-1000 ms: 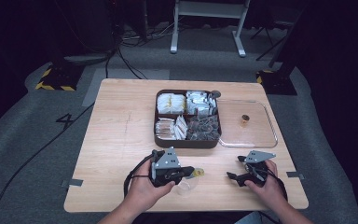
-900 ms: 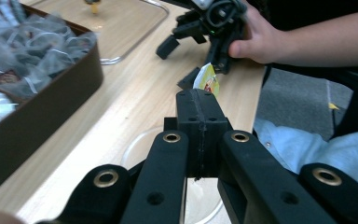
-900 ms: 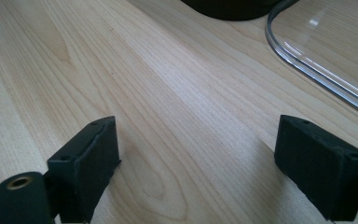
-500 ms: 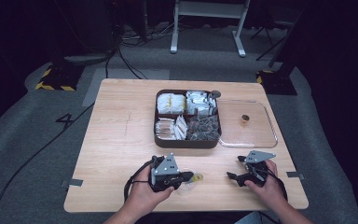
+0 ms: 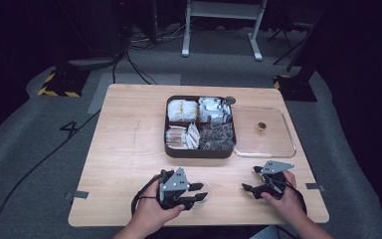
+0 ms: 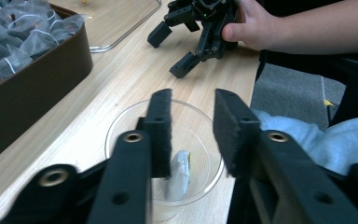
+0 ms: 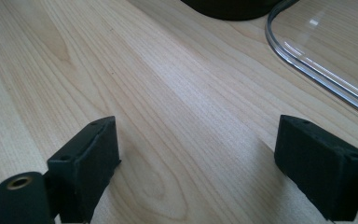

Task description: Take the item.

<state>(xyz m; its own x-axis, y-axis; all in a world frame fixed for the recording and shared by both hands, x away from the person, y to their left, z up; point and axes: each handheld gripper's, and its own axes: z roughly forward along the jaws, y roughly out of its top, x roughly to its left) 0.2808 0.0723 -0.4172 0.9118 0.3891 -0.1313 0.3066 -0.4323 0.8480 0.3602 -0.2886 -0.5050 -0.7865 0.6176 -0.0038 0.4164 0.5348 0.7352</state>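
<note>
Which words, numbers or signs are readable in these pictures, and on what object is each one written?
"4": dark mark on the grey floor left of the table.
Print on the tea bag packets in the brown box: too small and blurred to read.
Nothing else carries readable text.

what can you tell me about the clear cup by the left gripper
The clear cup is a small, round, see-through cup that looks like thin plastic. It stands upright, mouth up, on the wooden table near the front edge. A pale tea bag lies inside it. The left gripper hangs over it with jaws parted, one jaw over its mouth, the other near its rim; whether either touches it is unclear.
</note>
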